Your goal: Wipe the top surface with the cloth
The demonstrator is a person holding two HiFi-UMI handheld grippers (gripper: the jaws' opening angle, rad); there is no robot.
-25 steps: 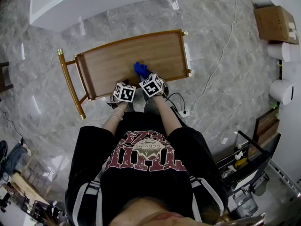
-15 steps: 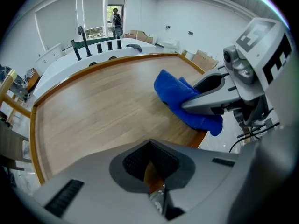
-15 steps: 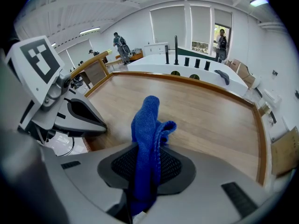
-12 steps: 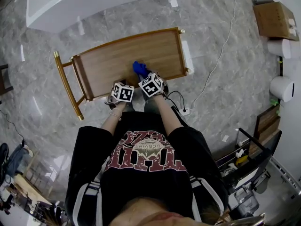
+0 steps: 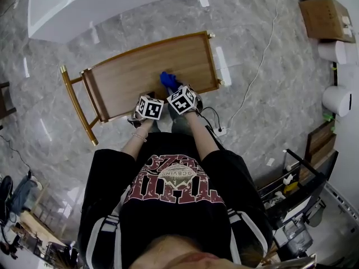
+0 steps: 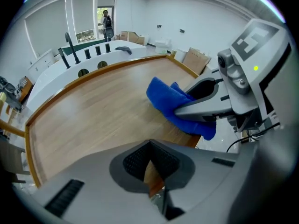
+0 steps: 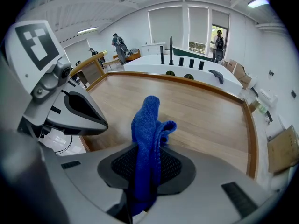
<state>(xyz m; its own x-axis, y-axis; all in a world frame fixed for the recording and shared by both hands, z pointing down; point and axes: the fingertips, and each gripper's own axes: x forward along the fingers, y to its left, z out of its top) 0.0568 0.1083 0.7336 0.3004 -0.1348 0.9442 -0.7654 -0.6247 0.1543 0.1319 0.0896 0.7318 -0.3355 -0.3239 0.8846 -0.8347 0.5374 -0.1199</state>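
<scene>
Beneath the person, a grey marble floor (image 5: pixel 269 66) spreads out, and on it stands the wooden counter (image 5: pixel 140 72), a long panel with a raised lip and a gold rail (image 5: pixel 76 102) at its left end. A big white unit (image 5: pixel 84 10) sits just beyond its far side. The wood is bare apart from what the tools bring to it, which suits a wipe: nothing has to be moved aside.

Both tools are at the near long edge, close beside each other, so the person can reach across the panel from where they stand. The left tool (image 6: pixel 149 148) has its jaws drawn together with nothing between them. It hangs over the near rim, and I judge it is only standing by, since the job needs one wiping tool.

The right tool (image 7: pixel 147 164) is clamped on the blue cloth (image 7: pixel 145 118). The bunched fabric is pinched deep between the dark pads, and a loose fold rises past the fingertips, toward the far rim. Gripping it that far back leaves a soft wad sticking out in front, which is what should meet the wood rather than the hard jaws.

The cloth lies over the near part of the counter, a little right of its middle, just ahead of the right tool and just beside the left one. Its lower end droops close to the near lip. Whether it presses on the wood or floats just above it, I cannot tell. Most of the panel stretches away beyond and to the left of it.
</scene>
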